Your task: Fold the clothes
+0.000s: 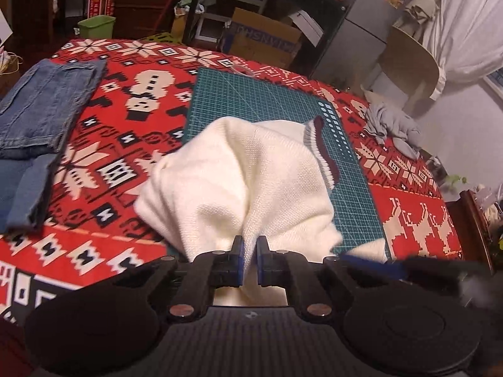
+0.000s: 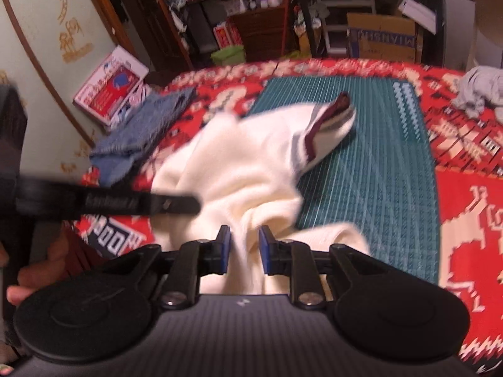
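Folded jeans [image 1: 44, 106] and grey garment [image 1: 393, 125] flank white sweater [image 1: 239, 182].

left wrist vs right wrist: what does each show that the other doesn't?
Left wrist only: jeans seen in full, a lighter blue piece in front of them; curtain at right; fridge with stickers.

Right wrist only: red-and-white box by the wall; the left gripper's arm crossing at left; fingers of a hand at the lower left edge.

Both: white sweater held off the green mat on the red cloth; each view's own jaws pinching the sweater; grey garment; green bin; cardboard box.
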{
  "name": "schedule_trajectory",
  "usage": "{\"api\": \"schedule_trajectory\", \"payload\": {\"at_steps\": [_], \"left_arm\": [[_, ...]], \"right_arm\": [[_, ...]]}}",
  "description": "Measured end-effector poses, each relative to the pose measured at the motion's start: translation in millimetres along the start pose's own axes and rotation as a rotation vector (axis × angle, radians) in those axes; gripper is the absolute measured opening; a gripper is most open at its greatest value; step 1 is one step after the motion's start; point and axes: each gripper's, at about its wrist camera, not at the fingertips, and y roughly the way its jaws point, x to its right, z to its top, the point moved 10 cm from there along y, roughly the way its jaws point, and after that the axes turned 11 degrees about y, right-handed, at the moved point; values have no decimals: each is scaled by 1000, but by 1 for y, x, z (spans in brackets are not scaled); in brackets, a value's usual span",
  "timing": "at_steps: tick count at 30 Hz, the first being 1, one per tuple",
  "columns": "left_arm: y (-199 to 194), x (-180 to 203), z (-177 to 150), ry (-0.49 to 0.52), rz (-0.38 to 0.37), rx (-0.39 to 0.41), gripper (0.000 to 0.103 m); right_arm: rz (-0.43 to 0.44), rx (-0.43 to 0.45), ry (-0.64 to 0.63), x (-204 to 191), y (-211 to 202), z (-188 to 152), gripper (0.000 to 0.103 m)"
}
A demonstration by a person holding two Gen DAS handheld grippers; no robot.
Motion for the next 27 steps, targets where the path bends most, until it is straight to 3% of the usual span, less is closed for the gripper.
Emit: {"api": "schedule_trajectory", "payload": {"at_steps": [4,6,10,15,21,27], "left_arm": [[-8,-12,-7,-30,7,-12,7],[-11,-18,-9,-44,8,-17,7],[-14,-27,-13,-74,5,-22,6],[-13,-35,-21,-57,53,-40,6],[-6,-44,-35,-6,134,-74,5],[-12,-39,-28,9,125,-57,5]], "right_arm": [[-47,56,14,19,-17,23,30],[-69,30,35,33,-15,24,40],[-65,-22,92,52,-4,16,41],[-30,-44,124,53,11,5,41],[41,-26,157,37,25,19,41],[76,-7,197,24,45,28,38]]}}
